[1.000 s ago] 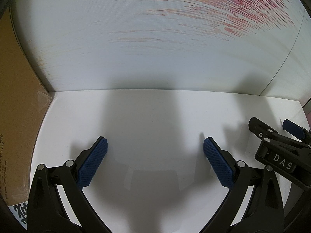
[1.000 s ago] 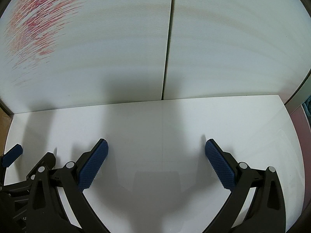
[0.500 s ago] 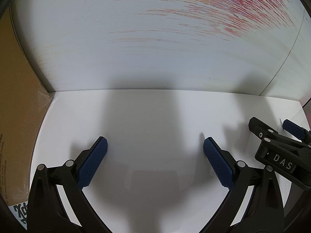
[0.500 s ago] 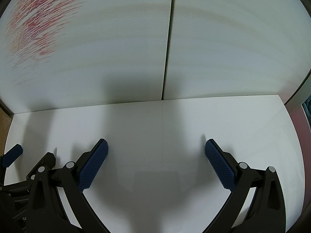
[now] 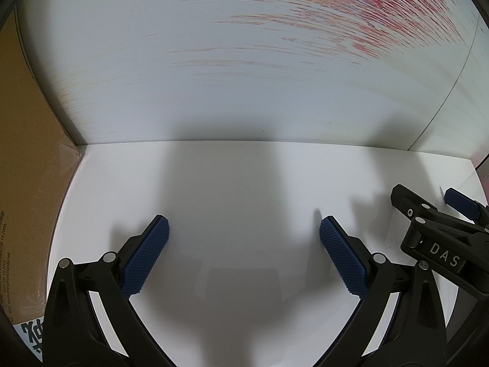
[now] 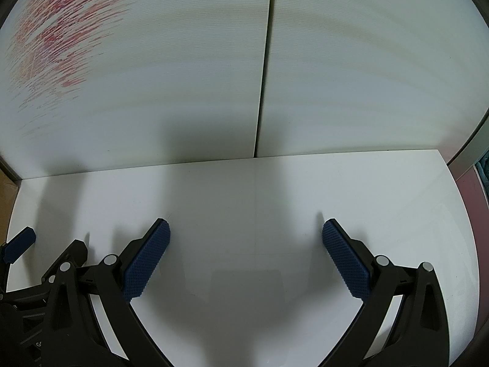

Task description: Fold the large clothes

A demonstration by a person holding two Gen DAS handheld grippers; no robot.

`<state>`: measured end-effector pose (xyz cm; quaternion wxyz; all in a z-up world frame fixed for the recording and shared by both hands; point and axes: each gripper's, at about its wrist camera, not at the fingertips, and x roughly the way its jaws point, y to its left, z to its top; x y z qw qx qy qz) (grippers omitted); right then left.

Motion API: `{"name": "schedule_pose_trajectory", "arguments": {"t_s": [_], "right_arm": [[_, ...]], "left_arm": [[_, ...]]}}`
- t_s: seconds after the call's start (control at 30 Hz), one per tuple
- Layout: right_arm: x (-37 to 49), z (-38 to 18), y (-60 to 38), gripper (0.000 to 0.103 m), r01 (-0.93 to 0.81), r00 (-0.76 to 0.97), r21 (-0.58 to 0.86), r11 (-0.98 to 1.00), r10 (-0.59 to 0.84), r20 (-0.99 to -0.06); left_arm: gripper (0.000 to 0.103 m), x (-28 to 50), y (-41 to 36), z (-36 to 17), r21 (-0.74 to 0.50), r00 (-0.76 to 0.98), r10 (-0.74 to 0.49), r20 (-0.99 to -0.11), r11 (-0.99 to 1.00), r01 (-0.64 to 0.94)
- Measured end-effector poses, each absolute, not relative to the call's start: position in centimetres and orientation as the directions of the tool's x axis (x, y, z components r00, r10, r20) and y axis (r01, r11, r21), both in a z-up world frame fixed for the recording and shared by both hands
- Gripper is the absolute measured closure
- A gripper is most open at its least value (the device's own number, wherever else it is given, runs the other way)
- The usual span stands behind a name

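No garment shows in either view. My left gripper (image 5: 244,226) is open and empty, its blue pads wide apart just above the white table (image 5: 232,189). My right gripper (image 6: 246,229) is open and empty too, over the same table (image 6: 253,192). The two grippers sit side by side: the right one shows at the right edge of the left wrist view (image 5: 440,238), and the left one shows at the lower left of the right wrist view (image 6: 36,269).
A white ribbed back wall (image 5: 214,76) with red and orange streaks (image 5: 382,15) stands behind the table. It has a vertical seam (image 6: 264,67). A brown cardboard box (image 5: 27,183) stands at the table's left end. The table's right edge (image 6: 458,202) borders a dark red floor.
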<state>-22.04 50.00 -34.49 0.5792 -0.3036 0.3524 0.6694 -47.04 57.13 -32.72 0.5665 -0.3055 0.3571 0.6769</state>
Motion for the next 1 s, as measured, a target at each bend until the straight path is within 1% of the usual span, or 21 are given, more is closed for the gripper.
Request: {"name": "schedule_pose_trajectory", "arguments": {"t_s": [1.0], "right_arm": [[-22.0, -34.44, 49.99, 0.006, -0.989, -0.145, 0.12, -0.081, 0.561, -0.815]], "left_arm": [[0.005, -46.88, 57.35, -32.76, 0.137, -0.171, 0.549, -0.818, -0.102, -0.985]]}}
